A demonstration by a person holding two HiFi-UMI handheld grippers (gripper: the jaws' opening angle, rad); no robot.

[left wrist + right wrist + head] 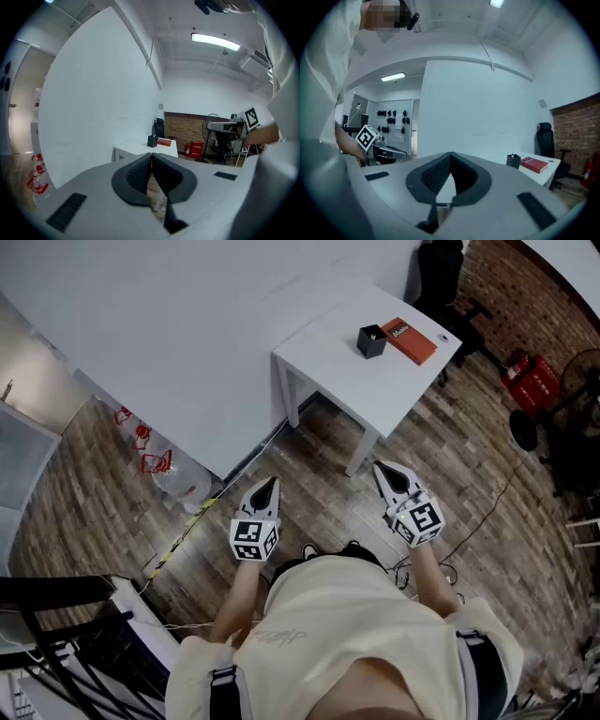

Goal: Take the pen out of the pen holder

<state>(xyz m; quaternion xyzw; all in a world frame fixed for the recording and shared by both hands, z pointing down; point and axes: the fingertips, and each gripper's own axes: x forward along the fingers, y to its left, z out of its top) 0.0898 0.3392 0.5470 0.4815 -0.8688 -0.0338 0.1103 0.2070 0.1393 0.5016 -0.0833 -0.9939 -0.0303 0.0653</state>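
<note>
A small black pen holder (371,340) stands on a white table (352,376) far ahead, beside a red book (410,340). I cannot make out a pen in it. My left gripper (268,487) and right gripper (382,471) are held close to my body, well short of the table, both shut and empty. The left gripper view shows the pen holder (152,141) small beyond the closed jaw tips (151,154). In the right gripper view the holder (513,161) and red book (534,164) lie off to the right of the closed tips (450,153).
A white wall runs along the left of the table. A black office chair (441,268) stands behind the table by a brick wall. Red fire extinguishers (530,381) and a fan (572,381) are at right. A plastic bag (178,479) lies by the wall. Cables cross the wooden floor.
</note>
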